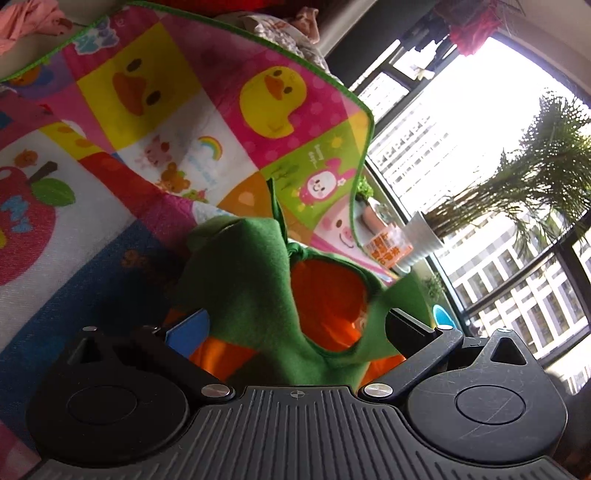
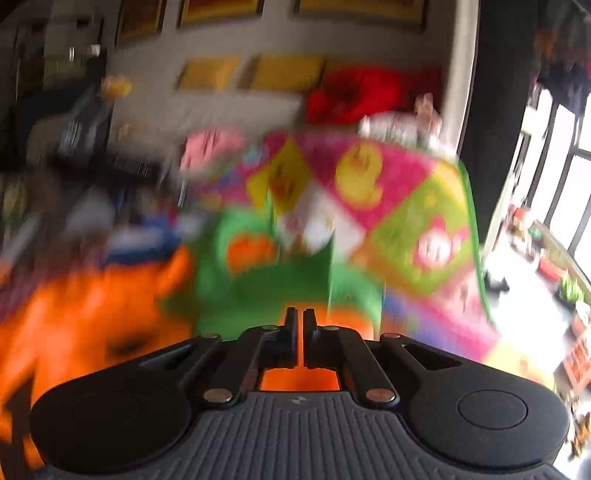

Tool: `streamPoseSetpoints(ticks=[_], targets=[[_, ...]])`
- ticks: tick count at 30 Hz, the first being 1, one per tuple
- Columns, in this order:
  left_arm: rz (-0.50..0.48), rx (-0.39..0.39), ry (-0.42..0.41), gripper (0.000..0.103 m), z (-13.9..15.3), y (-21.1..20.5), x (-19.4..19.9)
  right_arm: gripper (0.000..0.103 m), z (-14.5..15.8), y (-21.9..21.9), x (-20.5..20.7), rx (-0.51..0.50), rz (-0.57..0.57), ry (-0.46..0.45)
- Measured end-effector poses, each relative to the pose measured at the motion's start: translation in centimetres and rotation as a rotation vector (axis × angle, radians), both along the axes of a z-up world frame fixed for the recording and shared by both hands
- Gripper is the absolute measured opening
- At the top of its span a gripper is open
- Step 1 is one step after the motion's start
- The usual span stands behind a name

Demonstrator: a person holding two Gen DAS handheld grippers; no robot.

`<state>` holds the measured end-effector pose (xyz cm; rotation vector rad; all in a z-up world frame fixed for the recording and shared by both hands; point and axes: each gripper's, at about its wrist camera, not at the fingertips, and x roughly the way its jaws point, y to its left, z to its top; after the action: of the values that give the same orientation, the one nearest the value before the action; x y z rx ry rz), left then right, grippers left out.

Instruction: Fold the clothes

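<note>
A green and orange fleece garment (image 1: pixel 266 295) lies bunched on the colourful play mat (image 1: pixel 184 122). In the left wrist view my left gripper (image 1: pixel 295 328) stands open with its jaws wide apart, and the garment's green fabric drapes between the fingers (image 1: pixel 188 328). In the blurred right wrist view my right gripper (image 2: pixel 300 325) is shut on the garment's orange fabric (image 2: pixel 92 317), with green fabric (image 2: pixel 280 291) right ahead of the fingertips.
A large window (image 1: pixel 498 184) with a potted palm (image 1: pixel 535 195) and small pots on the sill runs along the right. Pink clothes (image 1: pixel 29 18) lie beyond the mat. A red cushion (image 2: pixel 354 92) and a sofa back stand behind the mat.
</note>
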<state>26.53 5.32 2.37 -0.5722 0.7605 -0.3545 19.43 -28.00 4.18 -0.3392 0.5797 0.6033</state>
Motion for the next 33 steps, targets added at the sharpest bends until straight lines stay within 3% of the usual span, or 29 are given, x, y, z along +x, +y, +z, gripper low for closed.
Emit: streamPoseSetpoints(ticks=[3,7,10,14,17,18,19,20,25,27,30,33], targets=[[-0.029,0.003,-0.020,0.103,0.7,-0.4,-0.6,0.007,-0.4,-1.5,-0.3,0.016,-0.061,0.017],[-0.044,-0.008,-0.027,0.103,1.2,-0.9,-1.1,0.028,1.9,-2.0,2.5,0.201,-0.108,0.038],[-0.044,-0.021,-0.012,0.103,1.0,-0.9,-1.4,0.028,2.0,-0.4,5.2,0.222,-0.113,0.012],[-0.049,-0.015,0.010,0.103,0.5,-0.6,-1.8,0.028,1.1,3.1,8.5,0.154,-0.098,-0.063],[-0.051,-0.013,0.022,0.103,0.2,-0.4,-1.9,0.028,0.0,5.0,10.7,0.124,-0.081,-0.024],[-0.049,-0.014,0.027,0.103,0.1,-0.3,-1.9,0.025,-0.4,5.6,11.3,0.108,-0.073,-0.008],[-0.047,-0.015,0.032,0.103,-0.1,-0.3,-1.9,0.007,-0.6,6.0,11.4,0.097,-0.069,-0.012],[-0.044,-0.016,0.037,0.103,-0.2,-0.2,-1.8,0.001,-0.6,6.2,11.2,0.089,-0.067,-0.024],[-0.029,-0.010,0.050,0.103,-0.7,0.4,-1.6,0.001,3.3,4.4,6.8,0.172,-0.008,-0.118],[-0.024,-0.014,0.051,0.103,-0.9,0.4,-1.2,0.001,3.9,3.7,4.4,0.152,0.040,-0.120],[-0.021,-0.015,0.059,0.103,-1.2,0.1,-0.7,0.001,2.2,3.1,1.2,0.040,0.106,-0.059],[-0.040,-0.020,0.054,0.103,-1.0,-0.5,-0.6,0.008,-0.6,2.0,-0.3,-0.061,0.095,0.009]])
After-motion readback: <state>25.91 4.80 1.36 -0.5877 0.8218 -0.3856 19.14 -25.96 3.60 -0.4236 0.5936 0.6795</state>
